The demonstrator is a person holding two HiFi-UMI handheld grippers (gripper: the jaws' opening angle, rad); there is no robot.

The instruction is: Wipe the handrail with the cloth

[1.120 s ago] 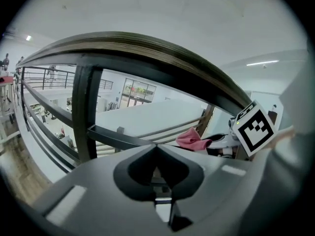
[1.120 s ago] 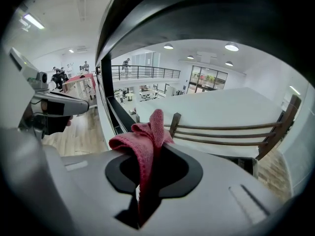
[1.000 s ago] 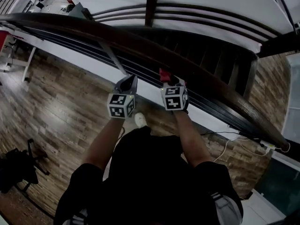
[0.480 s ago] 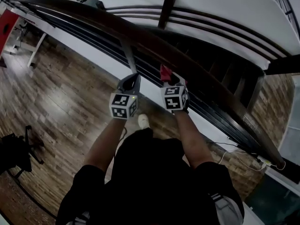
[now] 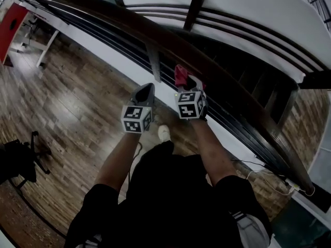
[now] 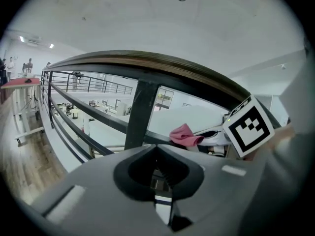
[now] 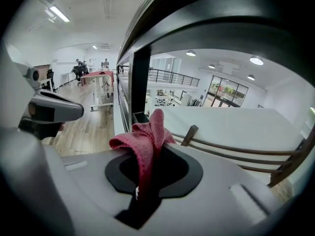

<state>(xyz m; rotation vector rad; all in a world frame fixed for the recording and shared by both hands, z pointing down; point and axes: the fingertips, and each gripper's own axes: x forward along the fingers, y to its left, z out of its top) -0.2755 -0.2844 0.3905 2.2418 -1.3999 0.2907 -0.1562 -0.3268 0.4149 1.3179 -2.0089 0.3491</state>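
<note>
Open-plan office mezzanine — desks (image 7: 100, 75), wood floor (image 5: 67, 112), long handrail (image 5: 155, 32), ceiling strip lights (image 7: 59, 14).

one dark handrail (image 5: 124, 20) crosses the scene. one red cloth (image 5: 181, 75) sits against the handrail's near edge. two grippers are held just below the handrail, the left gripper (image 5: 144, 91) and the right gripper (image 5: 190, 82), and each carries one marker cube (image 5: 136, 119), two cubes in all. one grey upright post (image 5: 153, 61) drops from the handrail's underside. one dark post (image 5: 194, 9) stands beyond the handrail. one pale shoe (image 5: 164, 133) shows on the floor (image 5: 62, 102) below the handrail, and one white cable (image 5: 258, 172) lies near the handrail's lower end.
</note>
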